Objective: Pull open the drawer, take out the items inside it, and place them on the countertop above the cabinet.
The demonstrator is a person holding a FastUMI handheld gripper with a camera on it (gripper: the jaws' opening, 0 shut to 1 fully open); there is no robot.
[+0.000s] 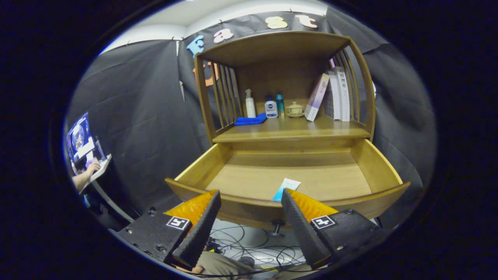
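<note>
The wooden cabinet's drawer (381,163) stands pulled wide open toward me. On its floor, close behind the front panel, lies a small white and light-blue packet (286,187), just ahead of my right fingertip. My gripper (251,194) hovers in front of the drawer's front panel, open, with nothing between its fingers. The countertop (295,130) above the drawer carries a folded blue cloth (250,120), a white pump bottle (249,104), a small white bottle with a blue cap (270,107), a teal bottle (279,105), a lidded ceramic cup (295,110) and several books (330,97).
Slatted side rails enclose the countertop left and right, under a top shelf (272,44). Cables (249,249) lie on the floor below the drawer. Far to the left a person's hand (90,169) rests at a laptop.
</note>
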